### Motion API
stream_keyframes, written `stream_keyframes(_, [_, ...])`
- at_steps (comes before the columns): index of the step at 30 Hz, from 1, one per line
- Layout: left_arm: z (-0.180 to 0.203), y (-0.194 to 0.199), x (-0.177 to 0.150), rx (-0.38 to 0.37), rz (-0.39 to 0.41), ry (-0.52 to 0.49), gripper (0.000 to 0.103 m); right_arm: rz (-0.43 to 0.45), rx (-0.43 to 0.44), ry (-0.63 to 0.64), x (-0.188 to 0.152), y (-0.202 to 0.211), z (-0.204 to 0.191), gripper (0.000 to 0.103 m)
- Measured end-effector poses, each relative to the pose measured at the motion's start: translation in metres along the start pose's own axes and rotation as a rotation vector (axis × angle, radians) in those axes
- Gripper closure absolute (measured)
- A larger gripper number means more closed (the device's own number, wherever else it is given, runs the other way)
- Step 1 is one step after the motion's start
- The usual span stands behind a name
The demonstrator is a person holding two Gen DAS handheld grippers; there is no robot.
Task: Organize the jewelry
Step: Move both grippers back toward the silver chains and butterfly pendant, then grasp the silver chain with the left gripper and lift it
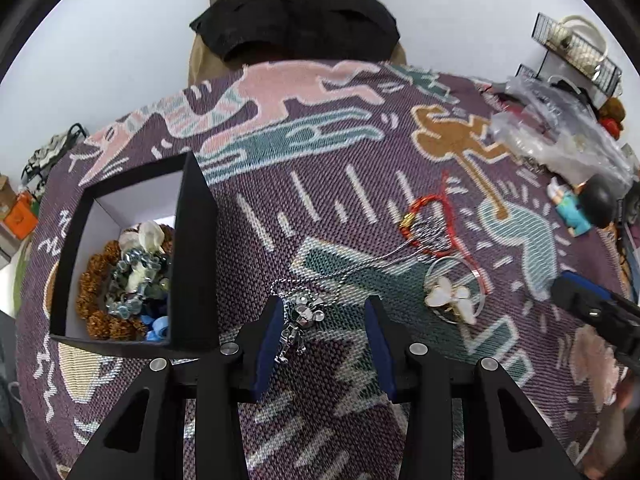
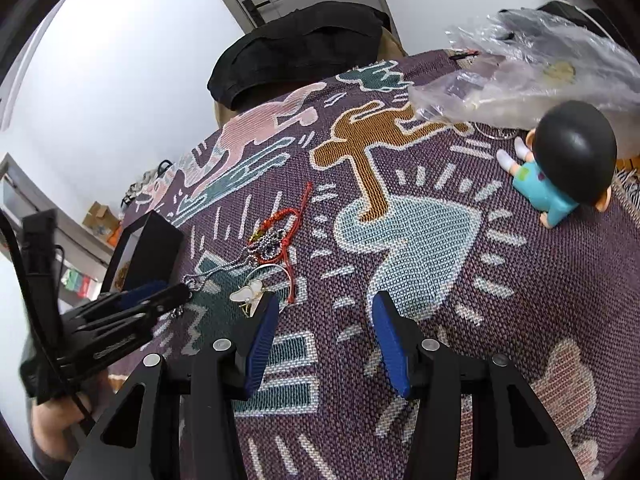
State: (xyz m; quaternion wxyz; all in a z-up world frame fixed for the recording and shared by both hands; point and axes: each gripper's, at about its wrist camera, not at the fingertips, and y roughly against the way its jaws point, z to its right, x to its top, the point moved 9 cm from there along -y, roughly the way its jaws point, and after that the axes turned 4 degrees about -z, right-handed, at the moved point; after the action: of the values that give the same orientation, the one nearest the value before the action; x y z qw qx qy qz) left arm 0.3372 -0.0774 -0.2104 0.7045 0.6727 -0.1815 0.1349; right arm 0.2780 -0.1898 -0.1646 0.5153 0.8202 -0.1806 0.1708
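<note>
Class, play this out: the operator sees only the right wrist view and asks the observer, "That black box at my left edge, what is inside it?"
Observer: The black box holds a brown beaded bracelet and silvery blue beads.
Operator: What lies under the left gripper?
Observer: A silver figure pendant, between the left gripper's open jaws, close to one pad.
Operator: Is it attached to anything?
Observer: Yes, a ball chain loops from its head.
</note>
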Motion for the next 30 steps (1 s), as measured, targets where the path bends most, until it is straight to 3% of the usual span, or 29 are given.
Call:
stream_keyframes(5, [-0.009,-0.015,-0.001,0.023,-0.01,0.01,0.059,-0.036,0.019,0.026,-0.004,-0.006,-0.006,0.052])
stream_keyframes(8, [-0.009,-0.015,-0.001,0.024,-0.009,-0.004,0.06,-0.059,0.02,0.042,-0.006,-0.012,-0.012,0.042])
stream_keyframes(9, [-0.009,-0.014,-0.001,0.023,-0.005,-0.006,0.065,-0.067,0.021,0.05,-0.006,-0.015,-0.016,0.04])
stream_keyframes(10, [-0.01,-0.014,-0.001,0.025,-0.001,-0.006,0.083,-0.079,0.021,0.063,-0.007,-0.018,-0.02,0.04])
stream_keyframes(16, [-0.015,-0.004,-0.001,-0.024,0.023,0.016,0.083,-0.131,-0.012,0.14,-0.01,-0.036,-0.042,0.04])
stream_keyframes(30, [-0.028,0.074,0.018,-0.147,0.198,0.067,0.084,-0.22,-0.129,0.268,-0.012,-0.064,-0.064,0.04])
